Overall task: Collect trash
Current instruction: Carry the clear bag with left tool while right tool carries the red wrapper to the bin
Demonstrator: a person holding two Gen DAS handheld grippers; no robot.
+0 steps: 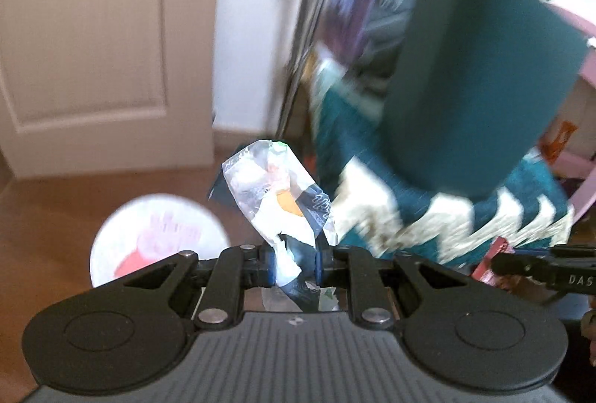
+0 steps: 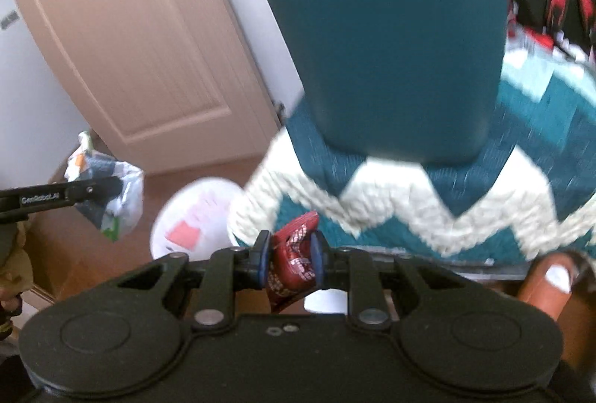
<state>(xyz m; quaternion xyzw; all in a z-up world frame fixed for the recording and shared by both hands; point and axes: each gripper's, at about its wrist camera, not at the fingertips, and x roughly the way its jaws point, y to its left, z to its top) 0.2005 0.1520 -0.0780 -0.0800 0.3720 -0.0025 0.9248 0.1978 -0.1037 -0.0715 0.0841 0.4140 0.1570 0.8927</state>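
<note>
Red wrapper (image 2: 294, 263) in right gripper (image 2: 288, 261); left gripper (image 1: 296, 263) pinches clear wrapper (image 1: 275, 194).

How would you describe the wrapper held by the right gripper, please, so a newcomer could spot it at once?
Start at the teal-and-cream zigzag rug under the dark teal bin. At the rug's near edge, the right gripper pinches a small crumpled red wrapper with white print. It differs from the larger clear-and-navy plastic wrapper in the left gripper by its solid red colour.

A brown wooden floor (image 1: 56, 202) carries a white round lid (image 1: 158, 239) with red print, a teal and cream zigzag rug (image 2: 428, 194) just beside it, and a dark teal bin (image 2: 391, 30) standing on the rug.
</note>
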